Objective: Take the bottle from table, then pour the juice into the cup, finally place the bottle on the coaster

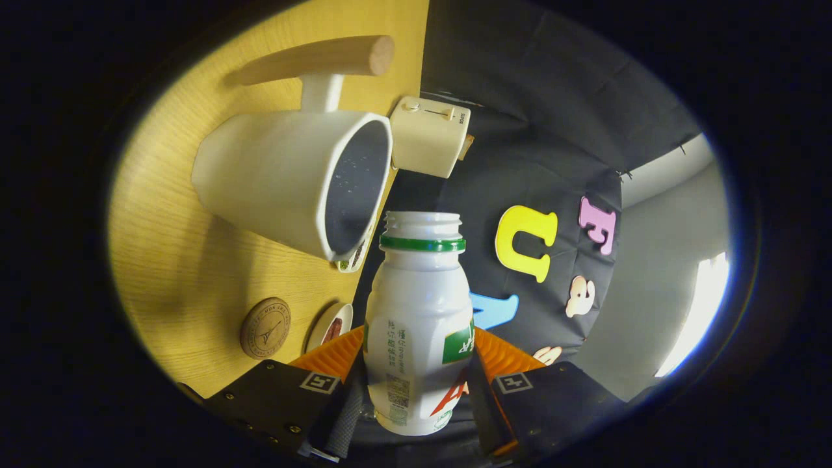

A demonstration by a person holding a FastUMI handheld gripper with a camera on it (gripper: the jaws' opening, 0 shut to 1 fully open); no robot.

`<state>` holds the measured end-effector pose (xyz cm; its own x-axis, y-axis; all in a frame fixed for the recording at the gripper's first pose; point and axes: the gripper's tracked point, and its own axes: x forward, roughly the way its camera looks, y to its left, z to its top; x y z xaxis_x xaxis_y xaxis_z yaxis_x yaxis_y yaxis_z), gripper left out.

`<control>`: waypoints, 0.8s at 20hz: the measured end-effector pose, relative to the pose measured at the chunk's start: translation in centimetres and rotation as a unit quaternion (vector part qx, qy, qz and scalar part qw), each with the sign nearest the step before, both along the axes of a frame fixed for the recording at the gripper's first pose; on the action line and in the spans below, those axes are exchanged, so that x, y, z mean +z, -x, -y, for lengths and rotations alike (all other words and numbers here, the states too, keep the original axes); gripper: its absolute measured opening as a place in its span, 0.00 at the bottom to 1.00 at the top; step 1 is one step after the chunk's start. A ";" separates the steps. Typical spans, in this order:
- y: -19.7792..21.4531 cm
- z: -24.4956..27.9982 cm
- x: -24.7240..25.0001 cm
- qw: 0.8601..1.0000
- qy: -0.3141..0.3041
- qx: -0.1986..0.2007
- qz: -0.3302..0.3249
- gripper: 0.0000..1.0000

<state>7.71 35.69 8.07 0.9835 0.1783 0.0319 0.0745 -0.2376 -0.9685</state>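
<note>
Tongs (pixel 416 390) clamp the uncapped bottle (pixel 417 325), tilted, its mouth just beside the cup (pixel 292 182) rim on the desk (pixel 175 273); poor alignment could spill juice outside.

Dim booth, warm light on table (pixel 175 273). Bright blown-out glare far side beyond wall. Cup (pixel 286 182) throws soft shadow. Heavy fisheye warp at edges; bottle (pixel 419 325) sharp, fingers w/ soft blur.
</note>
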 end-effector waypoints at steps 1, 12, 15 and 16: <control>0.1 0.1 0.0 1.000 -0.016 -0.002 -0.006 0.72; -0.5 2.2 -0.3 0.978 -0.197 -0.027 -0.061 0.72; -0.6 2.7 -0.2 0.965 -0.249 -0.031 -0.073 0.72; -0.6 2.8 -0.1 0.961 -0.265 -0.032 -0.077 0.72</control>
<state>8.34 32.84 7.97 0.9922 0.1156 -0.0462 -0.0784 0.2921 -0.9532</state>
